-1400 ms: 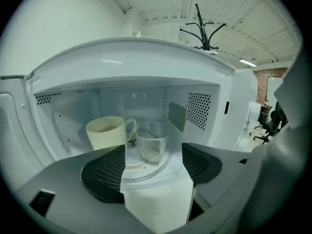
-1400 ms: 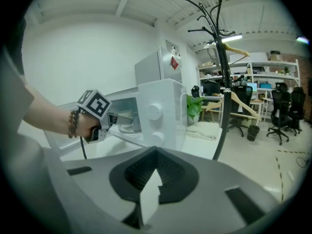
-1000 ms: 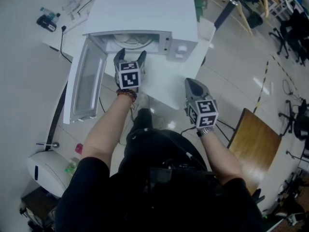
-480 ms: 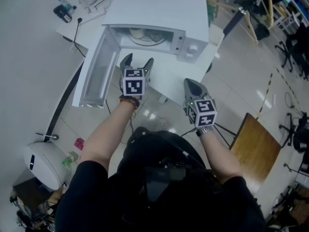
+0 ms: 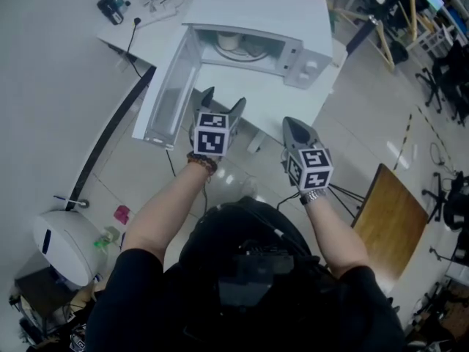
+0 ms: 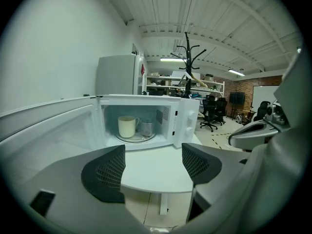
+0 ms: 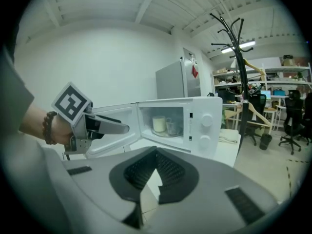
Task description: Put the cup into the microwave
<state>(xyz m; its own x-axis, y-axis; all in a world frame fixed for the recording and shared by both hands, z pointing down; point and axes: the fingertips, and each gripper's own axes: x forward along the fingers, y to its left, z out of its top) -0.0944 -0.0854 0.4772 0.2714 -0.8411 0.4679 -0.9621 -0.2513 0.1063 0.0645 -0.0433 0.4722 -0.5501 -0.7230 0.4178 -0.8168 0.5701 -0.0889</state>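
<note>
Two vessels inside one white boxy microwave (image 6: 187,121): cream cylindrical mug (image 6: 127,126), smaller shiny cup (image 6: 146,127) | left gripper (image 6: 152,156) jaws apart, empty | right gripper (image 7: 156,155) jaws together.

Microwave (image 5: 256,9) is being viewed from steeply above on a white counter (image 5: 253,86), its door (image 5: 170,94) swung wide toward the picture's left. A pale cup (image 5: 229,41) is being made out inside the cavity; detail too small. Left gripper (image 5: 223,100) is being held at the counter's near edge, just beside the door, jaws apart, nothing between them. Right gripper (image 5: 293,125) is being held beside it over the floor, jaws together. A black cable (image 5: 110,134) is being trailed across the floor.
</note>
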